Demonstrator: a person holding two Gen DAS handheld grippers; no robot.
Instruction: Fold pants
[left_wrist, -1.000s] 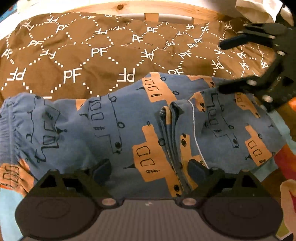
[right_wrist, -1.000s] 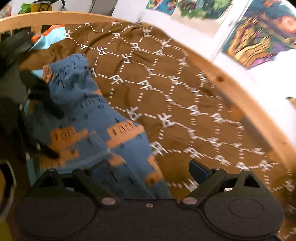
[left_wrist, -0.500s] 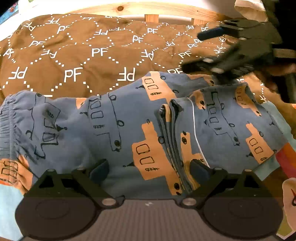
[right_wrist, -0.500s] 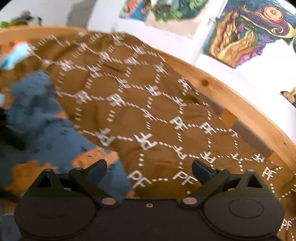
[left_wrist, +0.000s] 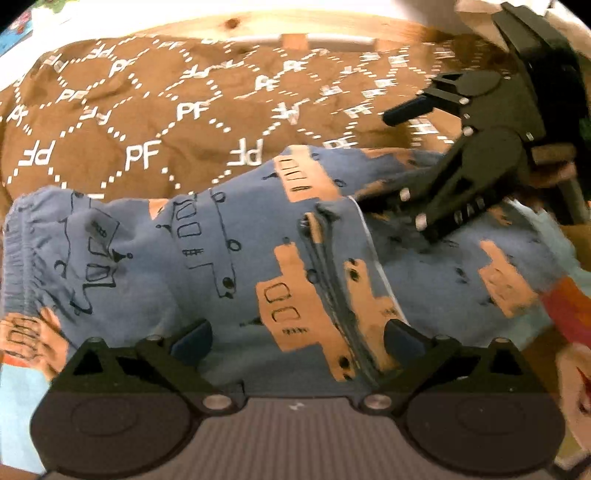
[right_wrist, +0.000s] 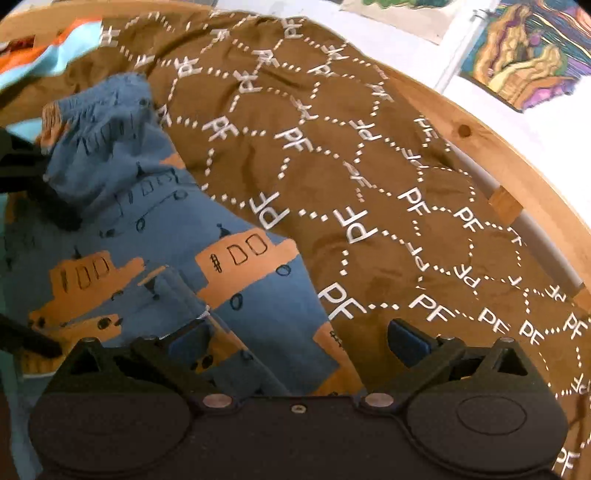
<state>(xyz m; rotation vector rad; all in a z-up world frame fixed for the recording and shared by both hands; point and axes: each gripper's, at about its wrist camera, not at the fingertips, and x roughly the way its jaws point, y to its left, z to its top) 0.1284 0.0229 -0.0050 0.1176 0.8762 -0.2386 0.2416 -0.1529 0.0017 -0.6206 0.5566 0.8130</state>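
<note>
Blue pants with orange truck prints (left_wrist: 229, 258) lie spread across a brown blanket, waistband at the left, a folded edge down the middle. They also show in the right wrist view (right_wrist: 155, 236). My left gripper (left_wrist: 295, 338) is open, low over the pants' near edge, with cloth between the jaws but not pinched. My right gripper (right_wrist: 299, 338) is open over the pants' edge where it meets the blanket. In the left wrist view the right gripper (left_wrist: 380, 158) hangs over the right part of the pants, one finger low against the cloth.
The brown blanket with white PF pattern (left_wrist: 155, 122) covers the bed; it also shows in the right wrist view (right_wrist: 369, 177). A wooden bed rail (right_wrist: 509, 155) runs along the far side. Light blue and orange bedding (left_wrist: 569, 306) lies at the right.
The right gripper has swung back down from above the blanket and now sits low over the pants' right part. The left gripper has stayed almost still. The pants have not moved.
</note>
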